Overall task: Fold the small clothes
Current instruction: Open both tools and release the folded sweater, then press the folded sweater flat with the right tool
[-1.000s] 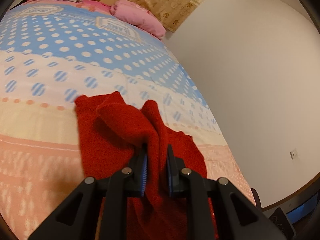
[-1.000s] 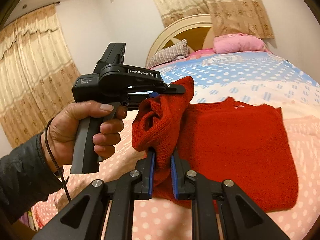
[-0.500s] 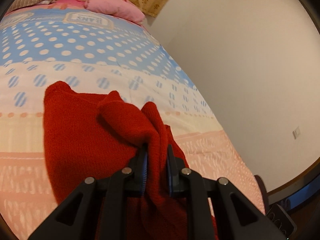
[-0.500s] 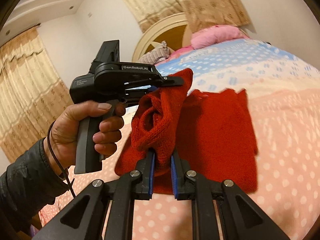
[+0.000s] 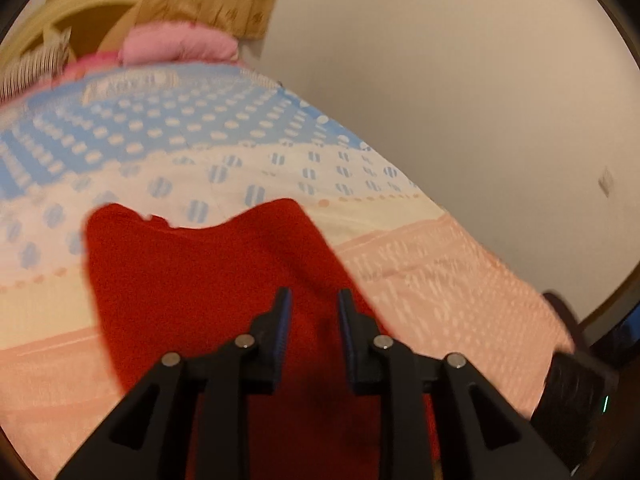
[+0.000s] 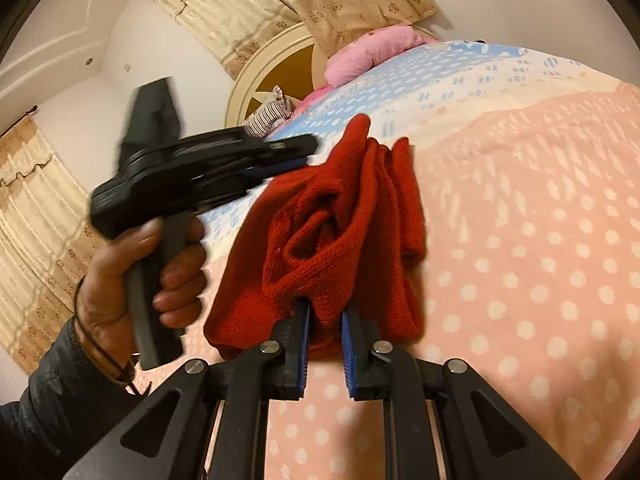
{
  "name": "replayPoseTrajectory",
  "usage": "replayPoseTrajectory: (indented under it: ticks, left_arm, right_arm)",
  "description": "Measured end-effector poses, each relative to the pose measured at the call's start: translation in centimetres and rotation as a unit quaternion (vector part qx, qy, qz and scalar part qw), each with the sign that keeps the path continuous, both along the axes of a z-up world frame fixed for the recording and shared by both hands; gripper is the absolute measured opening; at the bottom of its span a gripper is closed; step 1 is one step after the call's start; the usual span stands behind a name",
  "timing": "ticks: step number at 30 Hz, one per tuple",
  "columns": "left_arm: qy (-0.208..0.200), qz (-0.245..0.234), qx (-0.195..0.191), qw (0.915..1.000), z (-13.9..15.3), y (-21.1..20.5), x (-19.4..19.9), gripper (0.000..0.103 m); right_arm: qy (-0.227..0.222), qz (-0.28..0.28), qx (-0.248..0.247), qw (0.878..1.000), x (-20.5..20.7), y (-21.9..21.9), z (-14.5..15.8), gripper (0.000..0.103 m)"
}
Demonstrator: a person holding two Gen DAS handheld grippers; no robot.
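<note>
A red knit garment [image 5: 192, 280] lies on the dotted bed cover [image 5: 440, 272]. My left gripper [image 5: 313, 300] hovers over its near part. Its jaws are opening, and the cloth lies flat below the gap with neither pad pressing on it. In the right wrist view the garment [image 6: 340, 220] is bunched into upright folds, and my right gripper [image 6: 324, 312] is shut on its lower fold. A hand [image 6: 120, 272] holds the blurred left gripper [image 6: 308, 152] there, its tips beside the garment's top corner.
A pink pillow [image 6: 372, 52], a striped pillow [image 6: 268, 114] and a round headboard [image 6: 276, 68] are at the far end of the bed. A pale wall [image 5: 480, 80] runs along the bed's right side. A dark object [image 5: 572, 392] sits at the bed's edge.
The left jaws have widened, and the fold that stood between them now lies flat. Both grippers moved across the bed and rolled. The right gripper kept its hold, and the garment looks narrower.
</note>
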State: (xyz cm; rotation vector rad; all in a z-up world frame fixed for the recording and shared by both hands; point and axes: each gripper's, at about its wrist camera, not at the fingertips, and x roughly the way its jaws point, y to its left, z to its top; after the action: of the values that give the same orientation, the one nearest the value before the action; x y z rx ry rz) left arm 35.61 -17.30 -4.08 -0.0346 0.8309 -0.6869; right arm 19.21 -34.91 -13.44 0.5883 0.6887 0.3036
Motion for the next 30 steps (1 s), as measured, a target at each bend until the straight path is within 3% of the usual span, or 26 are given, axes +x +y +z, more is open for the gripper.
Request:
replayPoseTrajectory:
  ticks: [3, 5, 6, 7, 10, 14, 17, 19, 22, 26, 28, 30]
  left_arm:
    - [-0.036, 0.005, 0.033, 0.9988, -0.2, 2.1, -2.7, 0.045]
    - [-0.061, 0.015, 0.049, 0.9968, -0.9, 3.8, -4.7, 0.048]
    - [-0.067, 0.018, 0.054, 0.9962, -1.3, 4.2, -5.4, 0.048]
    - [-0.071, 0.022, 0.059, 0.9955, -1.8, 4.7, -6.0, 0.048]
    - [-0.069, 0.036, 0.064, 0.9950, -3.5, 5.5, -7.0, 0.048]
    - [-0.059, 0.055, 0.051, 0.9954, -4.6, 5.7, -7.1, 0.056]
    - [-0.055, 0.063, 0.052, 0.9951, -4.9, 5.6, -7.0, 0.058]
    - [-0.054, 0.063, 0.054, 0.9950, -5.0, 5.8, -7.6, 0.058]
    - [-0.050, 0.064, 0.055, 0.9952, -5.4, 5.8, -7.8, 0.066]
    - [-0.028, 0.074, 0.038, 0.9961, -6.1, 6.5, -7.3, 0.073]
    - [-0.021, 0.083, 0.034, 0.9958, -6.4, 6.7, -7.2, 0.079]
    - [-0.017, 0.089, 0.034, 0.9953, -6.7, 6.8, -7.1, 0.082]
  right_arm:
    - [0.004, -0.009, -0.013, 1.000, -0.7, -0.4, 0.3, 0.018]
    - [0.005, -0.036, -0.037, 0.999, -1.2, -0.7, 0.8, 0.034]
    - [-0.003, -0.059, -0.046, 0.997, -1.6, -1.2, 1.4, 0.050]
    - [-0.011, -0.070, -0.048, 0.996, -1.8, -1.5, 1.9, 0.055]
    - [-0.036, -0.081, -0.066, 0.994, -1.3, -1.3, 4.2, 0.055]
    - [-0.043, -0.033, -0.091, 0.994, 1.9, 1.0, 6.5, 0.055]
    - [0.005, -0.021, -0.133, 0.991, 5.4, 2.0, 5.4, 0.054]
    - [0.050, -0.049, -0.181, 0.981, 6.8, 1.6, 3.5, 0.048]
    - [0.081, -0.055, -0.164, 0.981, 7.1, 0.4, 1.1, 0.048]
    - [0.063, -0.075, -0.199, 0.975, 6.3, 0.7, 3.0, 0.048]
    - [0.033, -0.082, -0.221, 0.971, 6.3, 1.6, 4.8, 0.048]
    - [0.000, -0.063, -0.211, 0.975, 7.0, 2.4, 6.4, 0.048]
